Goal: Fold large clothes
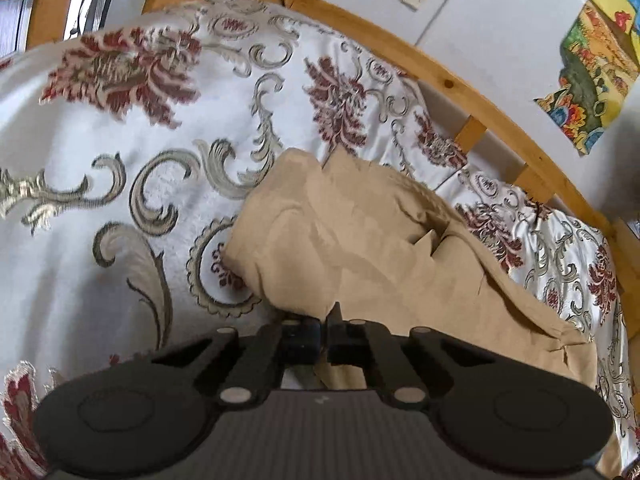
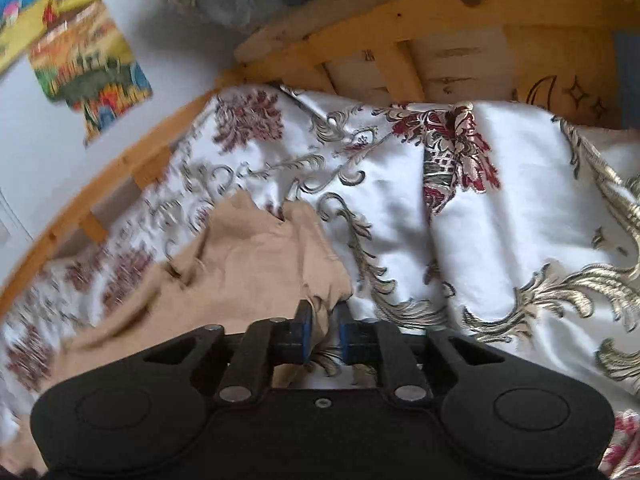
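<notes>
The soft tan cloth garment (image 1: 360,240) lies on the flowery white bed cover (image 1: 120,160), stretching away ahead. Left fingers (image 1: 324,322) pinch its near edge shut; right fingers (image 2: 323,332) squeeze a thick bunch.

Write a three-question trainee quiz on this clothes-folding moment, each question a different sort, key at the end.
1. True or false: the tan garment lies on a patterned bedspread.
2. The left gripper is: A) wide open B) shut on the garment C) gripping the wooden bed rail.
3. What passes between the right gripper fingers?

Key: 1 true; 2 B; 3 a bunched edge of the tan garment.
</notes>
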`<state>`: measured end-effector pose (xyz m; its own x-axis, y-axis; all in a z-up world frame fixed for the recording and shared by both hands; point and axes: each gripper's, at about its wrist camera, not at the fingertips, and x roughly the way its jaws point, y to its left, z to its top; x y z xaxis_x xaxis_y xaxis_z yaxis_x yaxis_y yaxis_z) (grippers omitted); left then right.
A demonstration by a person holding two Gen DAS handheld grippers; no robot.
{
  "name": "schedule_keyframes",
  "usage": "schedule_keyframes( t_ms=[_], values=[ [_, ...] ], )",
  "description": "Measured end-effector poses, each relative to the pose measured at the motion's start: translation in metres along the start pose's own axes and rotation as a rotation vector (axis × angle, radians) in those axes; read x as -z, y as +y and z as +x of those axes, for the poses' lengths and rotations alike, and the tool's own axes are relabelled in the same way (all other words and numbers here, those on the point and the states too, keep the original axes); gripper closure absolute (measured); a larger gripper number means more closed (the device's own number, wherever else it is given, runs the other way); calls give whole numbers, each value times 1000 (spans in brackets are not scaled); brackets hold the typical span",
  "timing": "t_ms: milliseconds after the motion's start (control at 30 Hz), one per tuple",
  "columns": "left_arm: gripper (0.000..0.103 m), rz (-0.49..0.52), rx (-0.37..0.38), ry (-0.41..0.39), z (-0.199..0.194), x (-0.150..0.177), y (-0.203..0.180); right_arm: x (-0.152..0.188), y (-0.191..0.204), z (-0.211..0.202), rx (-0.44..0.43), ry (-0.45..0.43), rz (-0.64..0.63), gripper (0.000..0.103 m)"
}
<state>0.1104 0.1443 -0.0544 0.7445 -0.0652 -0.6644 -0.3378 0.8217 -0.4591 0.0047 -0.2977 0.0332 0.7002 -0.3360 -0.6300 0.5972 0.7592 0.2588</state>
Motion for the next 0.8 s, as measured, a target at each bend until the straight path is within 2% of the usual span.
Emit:
schedule_keyframes(
  t_ms=[33,100,133,167,200,233,267,300,400,467,533,633,700,733,800],
  values=[
    [101,6,-2,3,2,1,0,0,3,-1,18,-17,-20,74],
    [98,30,-7,6,4,3,0,3,12,0,30,-44,-72,48],
    [97,43,-12,4,5,4,-1,5,17,1,36,-56,-111,43],
    [91,52,-11,2,6,5,-1,8,21,3,37,-62,-148,39],
    [79,62,-4,3,8,6,0,11,30,6,31,-66,-199,39],
    [71,67,1,8,9,7,0,14,38,10,17,-72,-245,39],
    [57,68,4,13,12,8,1,18,48,13,-5,-80,-293,36],
    [49,62,2,19,14,8,2,21,58,18,-31,-87,-337,32],
    [46,44,2,22,21,5,8,38,102,33,-162,-123,-564,20],
    [46,37,-2,34,26,4,12,47,133,49,-241,-153,-714,20],
    [46,58,-2,36,29,3,11,51,164,69,-271,-187,-846,20],
    [46,108,-4,43,31,2,8,42,204,96,-313,-197,-919,20],
    [46,119,4,46,32,2,9,35,229,116,-309,-177,-931,18],
    [45,121,6,48,33,2,9,33,242,128,-308,-157,-937,16],
    [45,130,10,50,33,2,9,36,263,146,-297,-117,-969,4]
  ],
)
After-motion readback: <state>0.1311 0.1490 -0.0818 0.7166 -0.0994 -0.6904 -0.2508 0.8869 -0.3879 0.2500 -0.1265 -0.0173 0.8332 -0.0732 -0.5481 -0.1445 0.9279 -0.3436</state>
